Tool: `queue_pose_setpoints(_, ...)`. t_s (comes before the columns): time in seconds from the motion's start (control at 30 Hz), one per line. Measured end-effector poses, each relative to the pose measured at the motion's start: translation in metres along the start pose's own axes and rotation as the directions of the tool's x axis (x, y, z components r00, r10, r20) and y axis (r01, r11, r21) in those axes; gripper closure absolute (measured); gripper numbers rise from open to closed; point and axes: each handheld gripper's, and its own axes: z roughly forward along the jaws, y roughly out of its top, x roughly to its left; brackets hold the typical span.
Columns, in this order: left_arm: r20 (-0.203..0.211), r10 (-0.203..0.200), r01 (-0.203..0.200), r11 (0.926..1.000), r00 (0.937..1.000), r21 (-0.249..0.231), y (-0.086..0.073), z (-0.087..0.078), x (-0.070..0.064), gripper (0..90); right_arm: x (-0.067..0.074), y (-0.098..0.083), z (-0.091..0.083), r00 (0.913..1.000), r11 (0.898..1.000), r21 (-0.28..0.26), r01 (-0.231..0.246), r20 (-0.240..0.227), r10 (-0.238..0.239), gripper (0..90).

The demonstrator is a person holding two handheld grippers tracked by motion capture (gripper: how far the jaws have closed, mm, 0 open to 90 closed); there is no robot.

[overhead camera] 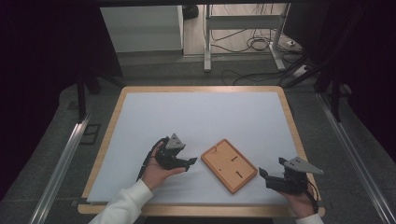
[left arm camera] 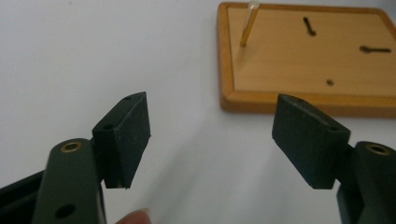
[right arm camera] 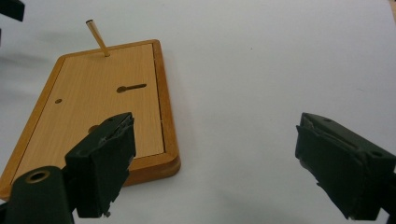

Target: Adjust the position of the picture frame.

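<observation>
Left gripper (left arm camera: 212, 140) jaws wide apart, nothing between; wooden board (left arm camera: 303, 60) just beyond, thin stick (left arm camera: 248, 25) leaning at its far-left corner.

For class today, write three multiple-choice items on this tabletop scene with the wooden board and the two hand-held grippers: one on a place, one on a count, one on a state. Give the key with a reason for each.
1. Where does the flat rectangular wooden board lie on the white table mat?
A. Between the two grippers
B. At the far left corner
C. Off the mat, on the floor

2. How many thin wooden pegs stand in the board?
A. None
B. One
C. Four

3. How do the jaws of the left gripper and the right gripper stand?
A. Both open, holding nothing
B. Both shut on the board
C. Left one shut on the peg

Key: 1 A, the high view shows the board with a gripper on each side. 2 B, both gripper views show a single peg near one corner. 3 A, each gripper view shows a wide gap with bare mat between the jaws.
</observation>
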Motion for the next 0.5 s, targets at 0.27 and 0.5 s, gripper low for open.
queue_pose_setpoints(0.27, 0.018, 0.045, -0.046, 0.9988, 0.9988, 0.015, 0.015, 0.024, -0.008, 27.7, -0.001, -0.002, 0.002, 1.0000, 1.000, 0.013, 0.001, 0.003, -0.001, 12.8)
queue_pose_setpoints(0.5, 0.054, 0.027, -0.027, 0.9996, 0.9982, -0.006, 0.024, 0.031, -0.010, 29.4, -0.001, -0.003, 0.002, 0.9999, 1.000, 0.018, 0.006, 0.008, -0.007, 12.8)
